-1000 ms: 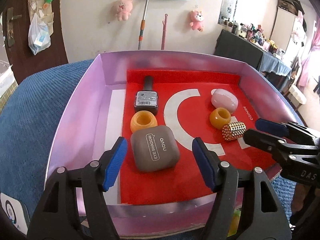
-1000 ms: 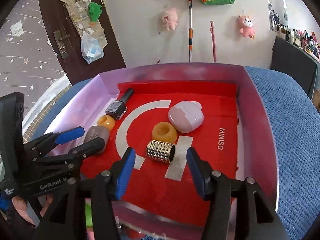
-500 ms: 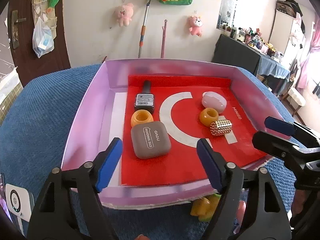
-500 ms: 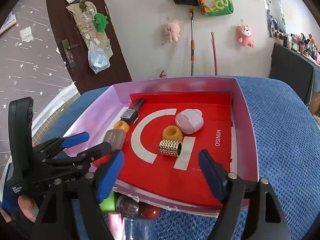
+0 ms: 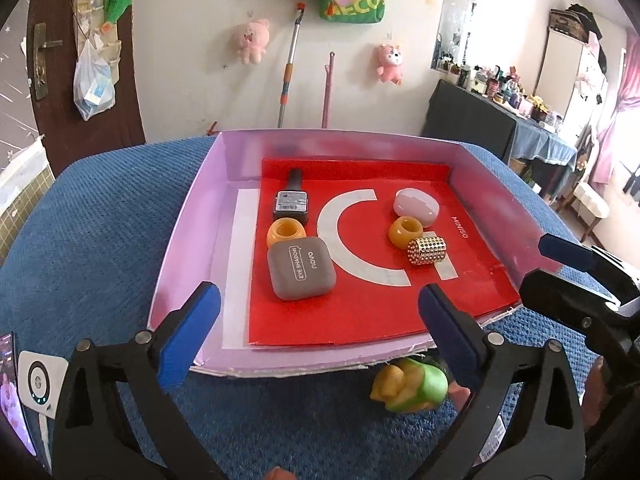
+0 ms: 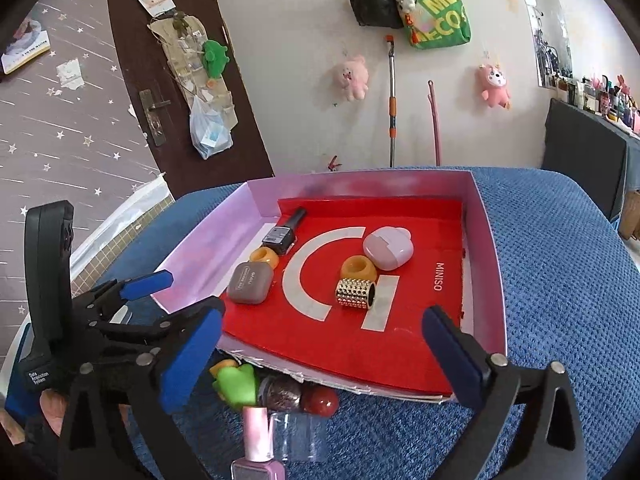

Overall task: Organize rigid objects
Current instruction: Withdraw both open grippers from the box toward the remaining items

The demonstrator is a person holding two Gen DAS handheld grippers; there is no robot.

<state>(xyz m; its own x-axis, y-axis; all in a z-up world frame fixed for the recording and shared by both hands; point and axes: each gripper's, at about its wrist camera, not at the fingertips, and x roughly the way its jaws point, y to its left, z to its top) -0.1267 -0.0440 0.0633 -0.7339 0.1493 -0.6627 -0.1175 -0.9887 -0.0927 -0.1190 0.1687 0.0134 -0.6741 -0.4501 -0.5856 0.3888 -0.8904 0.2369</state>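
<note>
A pink tray (image 5: 192,224) (image 6: 486,248) with a red liner holds a grey eye shadow case (image 5: 300,269) (image 6: 250,282), two orange rings (image 5: 286,232) (image 5: 405,231), a black nail polish bottle (image 5: 291,202) (image 6: 282,234), a pale pink case (image 5: 416,207) (image 6: 388,248) and a gold studded cylinder (image 5: 427,251) (image 6: 355,293). My left gripper (image 5: 316,334) is open and empty, held back over the tray's near edge. My right gripper (image 6: 320,356) is open and empty, also at the near edge.
Loose items lie on the blue cloth just before the tray: a green and yellow toy (image 5: 412,384) (image 6: 236,384), a glittery bottle (image 6: 280,392), a red ball (image 6: 322,400), a pink nail polish (image 6: 258,444). A white device (image 5: 38,380) lies at the left.
Both grippers have pulled back and up from the tray, so the tray looks smaller and the loose items in front of it have come into view. Both stay open.
</note>
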